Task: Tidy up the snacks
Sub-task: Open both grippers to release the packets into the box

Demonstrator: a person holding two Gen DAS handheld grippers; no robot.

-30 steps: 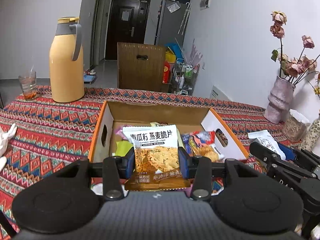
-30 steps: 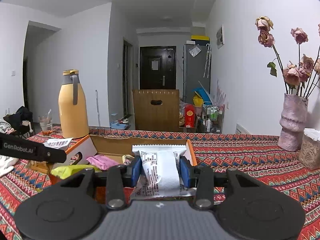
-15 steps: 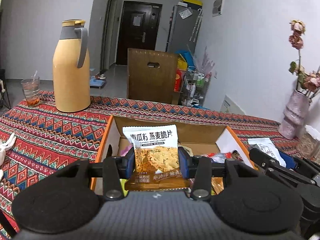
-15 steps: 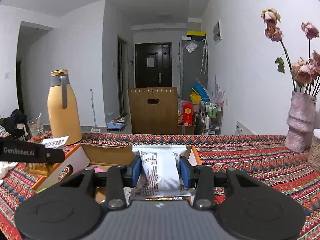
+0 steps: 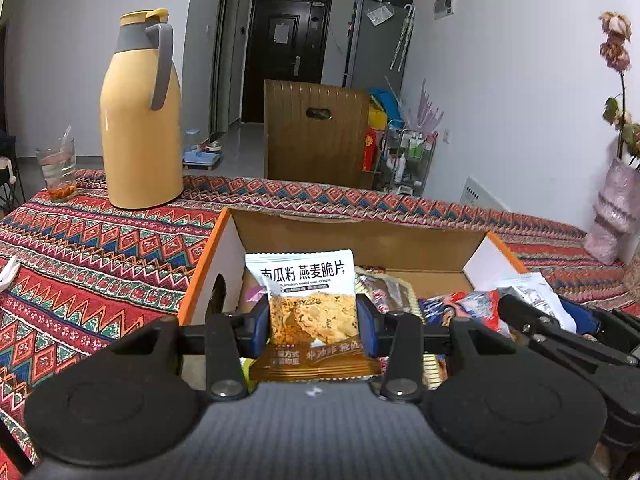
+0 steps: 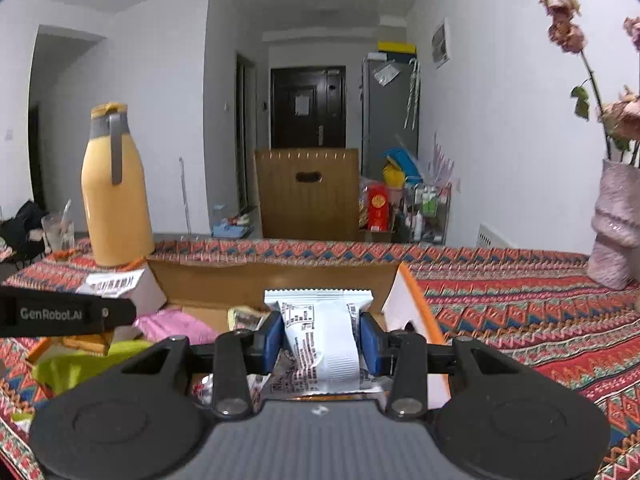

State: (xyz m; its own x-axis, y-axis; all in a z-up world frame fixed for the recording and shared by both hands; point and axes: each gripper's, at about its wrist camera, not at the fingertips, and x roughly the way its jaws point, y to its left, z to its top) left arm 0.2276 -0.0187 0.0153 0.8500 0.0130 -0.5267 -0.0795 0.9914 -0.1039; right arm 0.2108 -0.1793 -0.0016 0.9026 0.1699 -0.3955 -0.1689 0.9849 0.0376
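Note:
My left gripper [image 5: 314, 322] is shut on a pumpkin seed oat crisp packet [image 5: 308, 300], white on top and orange-brown below, held upright over the near part of an open cardboard box [image 5: 360, 240] with orange edges. Several snack packets [image 5: 460, 308] lie inside the box. My right gripper [image 6: 320, 336] is shut on a white snack packet [image 6: 324, 340] with black print, above the box's right end [image 6: 404, 304]. A pink packet [image 6: 176, 326] and a green packet [image 6: 80, 364] lie in the box to the left. The other gripper's arm [image 6: 60, 314] crosses the left edge.
A yellow thermos jug [image 5: 140, 120] and a glass [image 5: 58, 168] stand at the back left on the patterned tablecloth [image 5: 100, 248]. A pink vase with dried flowers [image 6: 616, 224] stands at the right by the wall. A wooden chair back [image 5: 316, 136] is behind the table.
Both grippers have moved forward and lower over the box, each still holding its packet. The box and the jug appear closer and larger in both views.

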